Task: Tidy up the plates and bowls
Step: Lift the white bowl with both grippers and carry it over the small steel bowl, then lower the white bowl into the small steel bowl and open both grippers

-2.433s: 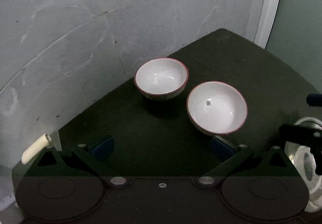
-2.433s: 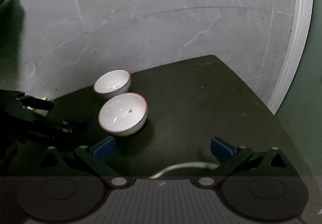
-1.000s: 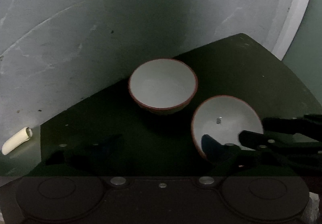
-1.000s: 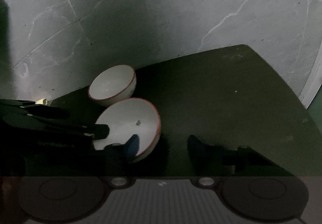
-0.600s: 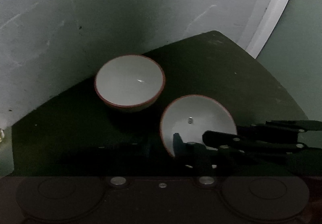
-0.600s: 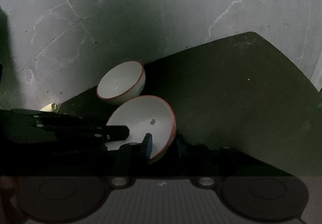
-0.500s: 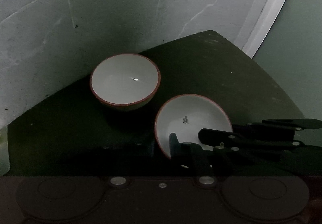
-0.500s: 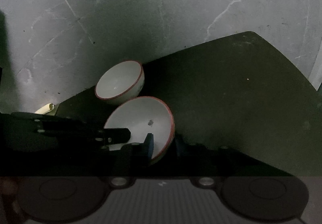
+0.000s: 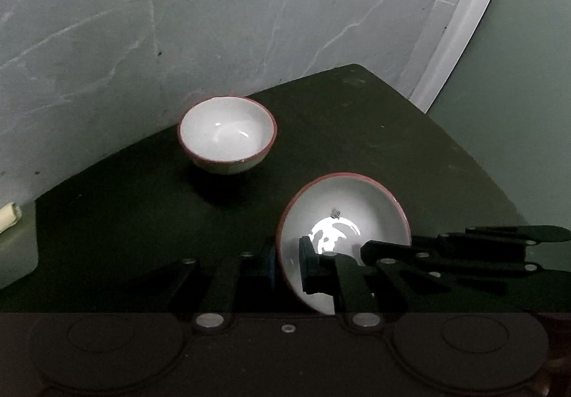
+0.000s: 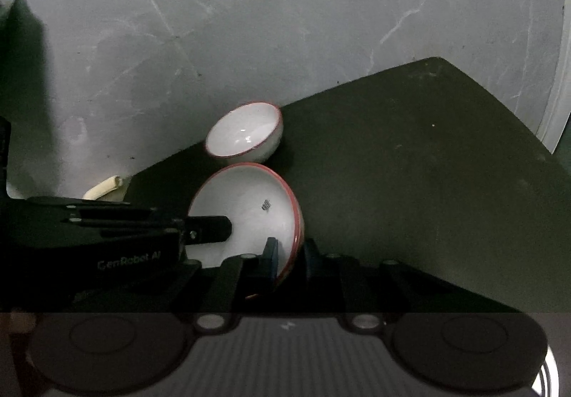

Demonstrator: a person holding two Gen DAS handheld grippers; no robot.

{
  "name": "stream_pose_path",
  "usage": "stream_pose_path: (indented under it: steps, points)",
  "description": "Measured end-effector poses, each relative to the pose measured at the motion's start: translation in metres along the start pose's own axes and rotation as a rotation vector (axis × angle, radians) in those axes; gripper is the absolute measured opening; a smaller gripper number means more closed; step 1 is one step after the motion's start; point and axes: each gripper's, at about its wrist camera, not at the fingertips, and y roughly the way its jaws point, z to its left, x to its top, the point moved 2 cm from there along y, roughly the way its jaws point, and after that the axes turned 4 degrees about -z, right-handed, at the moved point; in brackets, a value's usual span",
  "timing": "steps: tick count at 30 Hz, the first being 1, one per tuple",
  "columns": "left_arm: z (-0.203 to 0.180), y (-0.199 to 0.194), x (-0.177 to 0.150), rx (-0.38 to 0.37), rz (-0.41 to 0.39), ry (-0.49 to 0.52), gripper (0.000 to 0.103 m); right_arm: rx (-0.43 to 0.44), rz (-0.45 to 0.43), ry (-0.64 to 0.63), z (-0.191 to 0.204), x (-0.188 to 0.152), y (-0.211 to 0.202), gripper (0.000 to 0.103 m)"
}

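Note:
Two white bowls with red rims are over a dark table (image 9: 357,118). The near bowl (image 9: 349,215) is tilted and held by both grippers on opposite sides of its rim. My left gripper (image 9: 288,263) is shut on its left rim. My right gripper (image 10: 289,259) is shut on its right rim, and its black body (image 9: 464,254) reaches in from the right in the left wrist view. The near bowl (image 10: 249,204) has a small dark mark inside. The far bowl (image 9: 227,132) stands upright near the table's back edge, also seen in the right wrist view (image 10: 246,132).
A grey marbled floor (image 9: 178,22) lies beyond the table. A small cream roll (image 10: 103,187) lies off the table's left edge. A white baseboard strip (image 9: 460,18) runs at the right. The table's right half (image 10: 428,165) is bare.
Both grippers have closed on the near bowl's rim from either side, and the bowl has tipped up and come away from the far bowl.

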Motion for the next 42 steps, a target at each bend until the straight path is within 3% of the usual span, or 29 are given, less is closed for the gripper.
stream_pose_path:
  steps: [14, 23, 42]
  points:
    - [-0.017, -0.067, -0.039, -0.063, 0.005, 0.062, 0.013, 0.015, -0.021, 0.007, 0.025, -0.037, -0.07, 0.016]
    - [-0.03, -0.084, -0.06, -0.097, 0.023, 0.105, 0.013, 0.02, 0.001, -0.008, 0.029, -0.054, -0.099, 0.016]
    - [-0.031, -0.089, -0.094, -0.07, 0.139, 0.113, 0.014, 0.091, 0.145, -0.096, 0.038, -0.081, -0.103, 0.017]
